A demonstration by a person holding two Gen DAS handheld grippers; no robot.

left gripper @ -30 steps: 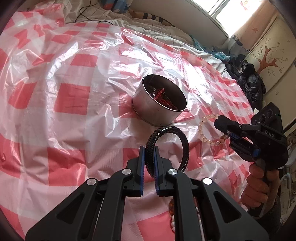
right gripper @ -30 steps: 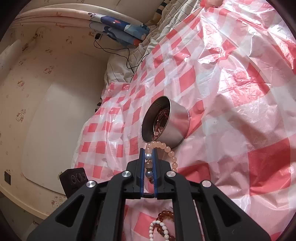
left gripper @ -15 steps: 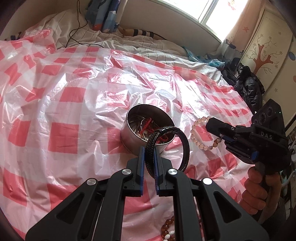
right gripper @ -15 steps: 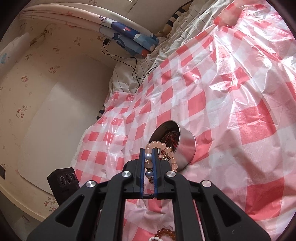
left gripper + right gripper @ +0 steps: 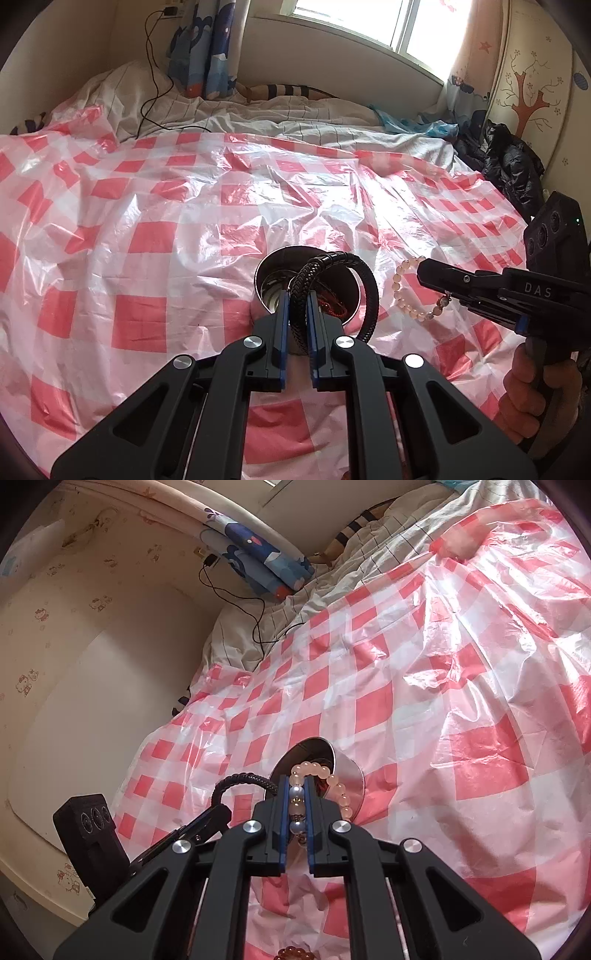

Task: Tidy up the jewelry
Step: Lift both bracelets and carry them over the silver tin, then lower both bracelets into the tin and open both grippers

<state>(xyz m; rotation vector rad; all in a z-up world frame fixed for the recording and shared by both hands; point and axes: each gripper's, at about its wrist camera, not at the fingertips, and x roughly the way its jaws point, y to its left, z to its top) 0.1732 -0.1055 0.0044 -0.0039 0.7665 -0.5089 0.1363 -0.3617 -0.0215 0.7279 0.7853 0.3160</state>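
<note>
Left gripper (image 5: 297, 317): your fingers (image 5: 282, 325) are pinching the black braided bracelet (image 5: 334, 288), which stands up as a loop between them, just as one second ago.
Black braided bracelet: it now hangs in front of the mouth of the metal tin (image 5: 308, 280); one second ago the tin was well ahead of it, so you have brought the loop to the tin.
Right gripper (image 5: 297, 805): your fingers (image 5: 283, 812) are closed on the pink bead bracelet (image 5: 325, 779), with two pale blue beads between the pads, the same grip as before.
Pink bead bracelet: from the left wrist camera it hangs in the air (image 5: 408, 291) from the right gripper (image 5: 436, 277), just beside the tin on its right side; earlier it was near the sheet, now it is lifted.
Metal tin: it stands on the bed, on the red-and-white checked plastic sheet (image 5: 155, 236); red jewelry (image 5: 332, 306) shows inside. In the right wrist view the tin (image 5: 347, 771) is now close behind the beads, nearer than half a second ago.
Amber bead bracelet (image 5: 293, 952): only a small part shows at the bottom edge, on the sheet under your right gripper.
Right hand (image 5: 532, 391): it grips the handle at the right edge.
</note>
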